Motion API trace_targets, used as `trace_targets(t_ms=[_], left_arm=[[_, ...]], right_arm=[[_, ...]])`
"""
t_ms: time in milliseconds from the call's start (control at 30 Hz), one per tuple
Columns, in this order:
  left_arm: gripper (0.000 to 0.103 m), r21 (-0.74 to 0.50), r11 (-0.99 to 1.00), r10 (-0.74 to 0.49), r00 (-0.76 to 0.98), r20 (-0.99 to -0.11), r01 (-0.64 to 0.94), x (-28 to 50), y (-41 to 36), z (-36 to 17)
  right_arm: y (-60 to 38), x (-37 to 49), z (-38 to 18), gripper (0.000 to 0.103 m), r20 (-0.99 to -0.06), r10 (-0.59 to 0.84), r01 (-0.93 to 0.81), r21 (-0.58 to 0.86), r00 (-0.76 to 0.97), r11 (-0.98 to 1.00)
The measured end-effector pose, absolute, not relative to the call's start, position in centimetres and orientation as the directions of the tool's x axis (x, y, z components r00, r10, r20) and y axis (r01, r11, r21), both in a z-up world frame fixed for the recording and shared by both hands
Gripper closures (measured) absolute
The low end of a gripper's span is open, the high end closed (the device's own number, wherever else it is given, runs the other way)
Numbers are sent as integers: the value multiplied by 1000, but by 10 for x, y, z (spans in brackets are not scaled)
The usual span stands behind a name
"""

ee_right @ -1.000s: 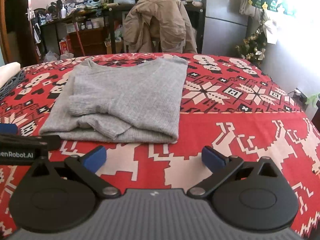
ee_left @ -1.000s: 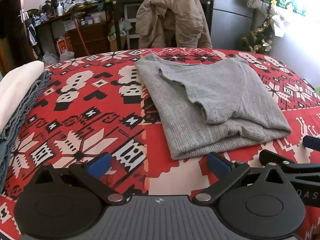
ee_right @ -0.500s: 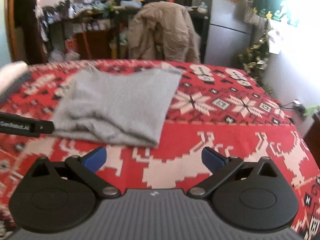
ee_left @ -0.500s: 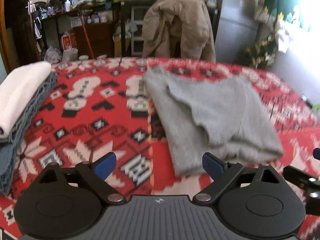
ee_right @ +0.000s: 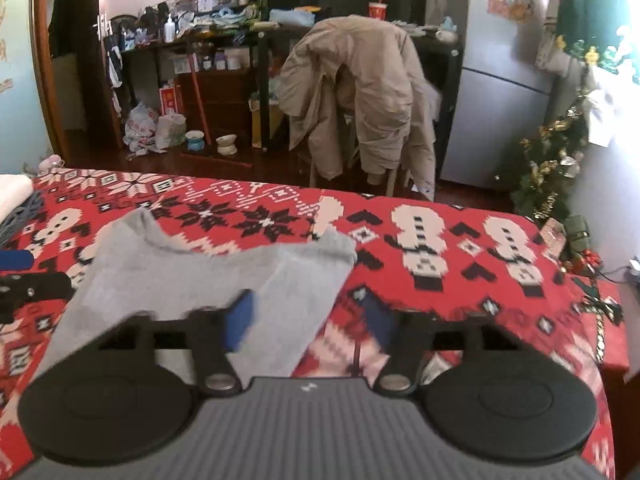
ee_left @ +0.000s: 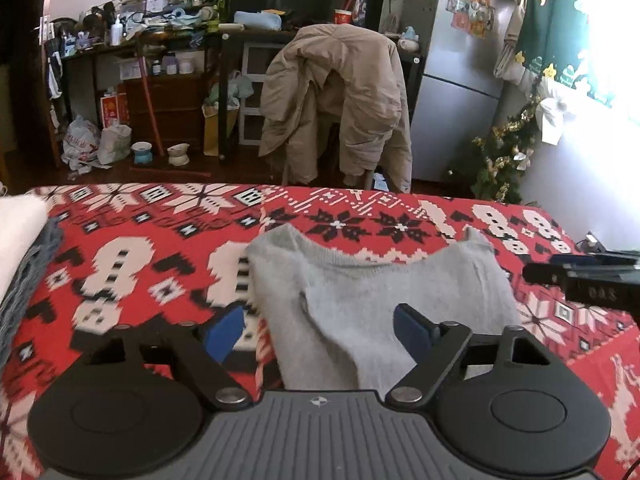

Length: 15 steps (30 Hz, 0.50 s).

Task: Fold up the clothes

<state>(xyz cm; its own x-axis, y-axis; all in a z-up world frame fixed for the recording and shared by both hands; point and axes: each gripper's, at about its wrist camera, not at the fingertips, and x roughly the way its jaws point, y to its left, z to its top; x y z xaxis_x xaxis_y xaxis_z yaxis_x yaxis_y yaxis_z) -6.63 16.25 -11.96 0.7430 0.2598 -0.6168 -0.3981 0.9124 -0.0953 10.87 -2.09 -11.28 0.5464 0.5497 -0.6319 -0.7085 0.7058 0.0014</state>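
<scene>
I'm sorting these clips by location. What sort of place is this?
Most likely a lived-in home, a cluttered living or dining room. A fridge with magnets stands beside a chair draped with a beige jacket, crowded shelves line the wall, and a small Christmas tree sits by the window.

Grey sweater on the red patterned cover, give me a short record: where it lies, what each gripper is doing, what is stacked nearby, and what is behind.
garment: grey sweater, partly folded, neckline at the far end
surface: red patterned cover
left gripper: jaws closing over the sweater's left edge, no grip visible
right gripper: jaws closing over the sweater's right edge, blurred, no grip visible
nearby: folded stack at far left
behind: beige jacket over a chair
</scene>
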Motion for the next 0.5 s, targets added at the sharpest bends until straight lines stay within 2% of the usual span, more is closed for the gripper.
trace_targets(t_ms=[33, 100, 133, 233, 367, 433, 467, 500], left_arm=[[35, -93, 914, 257, 740, -622, -395, -59, 165, -122], [55, -89, 918, 243, 726, -643, -386, -47, 169, -129], [57, -86, 920, 239, 721, -650, -383, -42, 171, -132], [58, -98, 913, 240, 715, -656, -397, -32, 179, -138], [58, -120, 902, 234, 702, -673, -415, -27, 190, -146], [61, -119, 905, 229, 703, -673, -408, -26, 191, -148], [73, -108, 908, 233, 704, -671, -404, -26, 190, -147], [81, -94, 912, 240, 704, -668, -400, -27, 188, -147]], right_arm=[[-14, 119, -116, 74, -639, 552, -712, 11, 535, 702], [-3, 137, -122, 84, -655, 555, -719, 27, 513, 695], [2, 144, -126, 90, -662, 551, -721, 25, 507, 692], [16, 159, -135, 96, -676, 552, -729, 32, 488, 684], [28, 171, -143, 98, -676, 576, -740, 68, 459, 669], [36, 176, -147, 98, -681, 581, -748, 73, 445, 660], [41, 178, -150, 98, -689, 580, -753, 75, 434, 653], [46, 180, -153, 98, -699, 576, -758, 75, 424, 648]])
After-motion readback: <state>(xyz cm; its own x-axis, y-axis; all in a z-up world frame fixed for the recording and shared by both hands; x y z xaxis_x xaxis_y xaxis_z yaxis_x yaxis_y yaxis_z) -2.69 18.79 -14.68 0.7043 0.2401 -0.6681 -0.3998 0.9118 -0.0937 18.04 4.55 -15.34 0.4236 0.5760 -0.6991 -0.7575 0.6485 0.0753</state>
